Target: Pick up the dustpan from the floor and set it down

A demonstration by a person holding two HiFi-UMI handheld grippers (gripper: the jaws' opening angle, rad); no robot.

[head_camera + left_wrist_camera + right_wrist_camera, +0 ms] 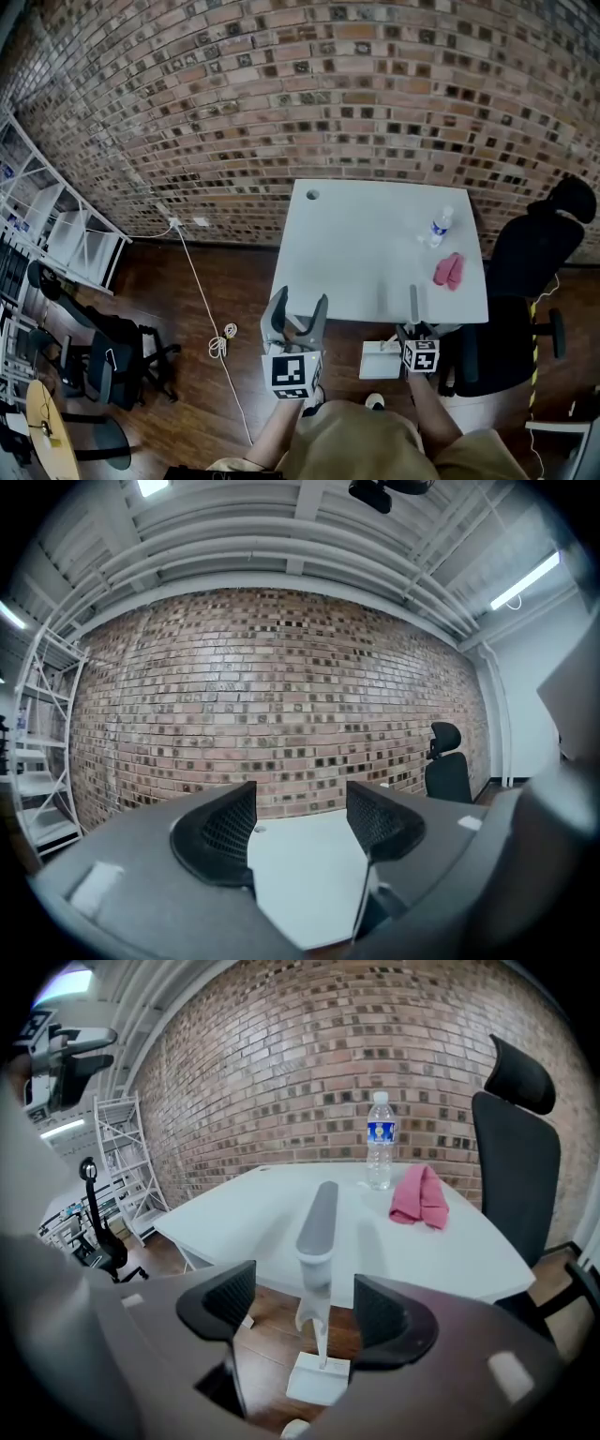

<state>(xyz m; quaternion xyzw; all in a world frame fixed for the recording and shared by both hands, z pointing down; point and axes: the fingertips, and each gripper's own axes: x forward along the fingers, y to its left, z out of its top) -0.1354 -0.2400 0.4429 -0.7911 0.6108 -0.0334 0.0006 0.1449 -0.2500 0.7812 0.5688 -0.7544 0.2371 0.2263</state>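
Observation:
The dustpan has a white pan (381, 360) resting on the wood floor just in front of the white table (356, 244). Its long grey handle (413, 305) stands upright. In the right gripper view the handle (319, 1218) rises between the jaws of my right gripper (305, 1312), with a gap on each side, and the pan (319, 1377) lies below. The right gripper (413, 330) is open and touches nothing. My left gripper (300, 314) is held level over the table's near edge. It stands open and empty (300, 827), facing the brick wall.
A water bottle (439, 227) and a pink cloth (448, 270) lie on the table's right side. A black office chair (525, 281) stands right of the table. A white cable (211, 300) runs across the floor; more chairs (103, 361) and a white shelf (47, 225) stand at left.

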